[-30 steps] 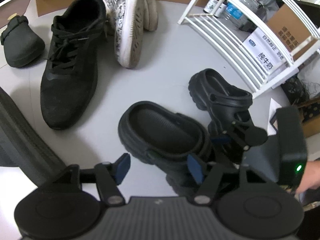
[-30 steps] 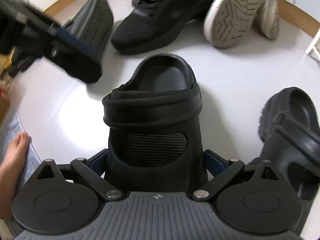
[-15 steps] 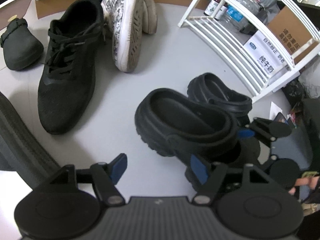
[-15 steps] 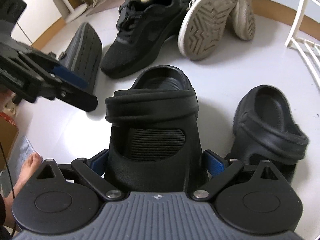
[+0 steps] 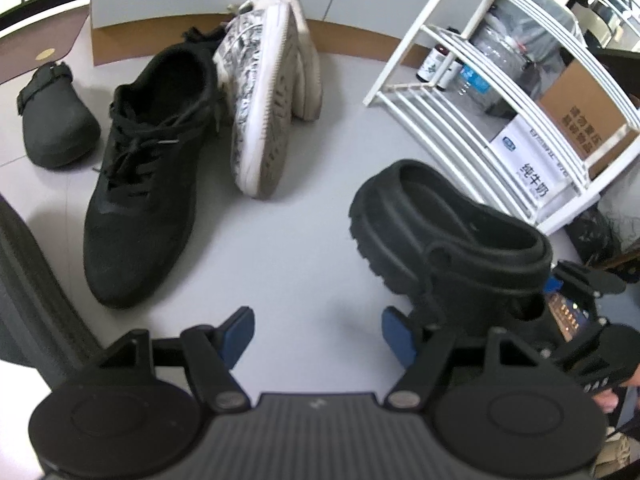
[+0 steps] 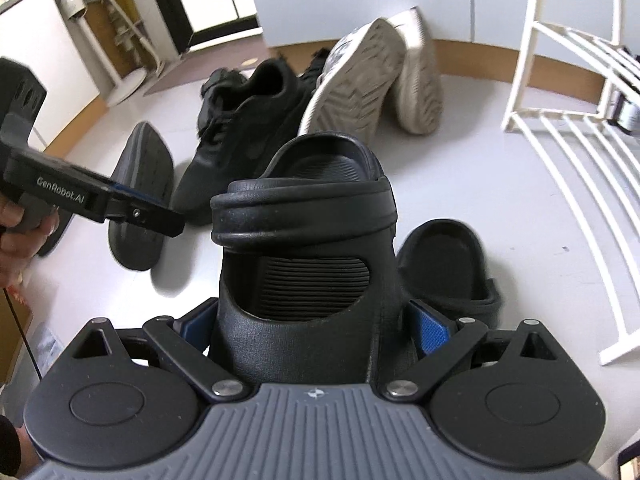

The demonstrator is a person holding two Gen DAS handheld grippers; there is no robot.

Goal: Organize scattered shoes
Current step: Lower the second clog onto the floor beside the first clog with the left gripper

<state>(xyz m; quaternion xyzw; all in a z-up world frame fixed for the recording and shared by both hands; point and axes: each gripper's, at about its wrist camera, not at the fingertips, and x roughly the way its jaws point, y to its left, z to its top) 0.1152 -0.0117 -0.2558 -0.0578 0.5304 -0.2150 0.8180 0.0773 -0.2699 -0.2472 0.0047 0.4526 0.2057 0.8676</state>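
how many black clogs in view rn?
3. One clog is clamped in the right gripper; its mate lies on the floor just right of it; a third sits far left by the wall. More may be hidden.

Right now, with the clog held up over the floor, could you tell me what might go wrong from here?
The right hand-held gripper clamps the black clog only at its toe end, so the heel could sag or the clog could slip out.

The matching clog lies on the floor just beside it; lowering carelessly may knock it askew.

The white rack stands close on the right, so a wide swing could strike it.
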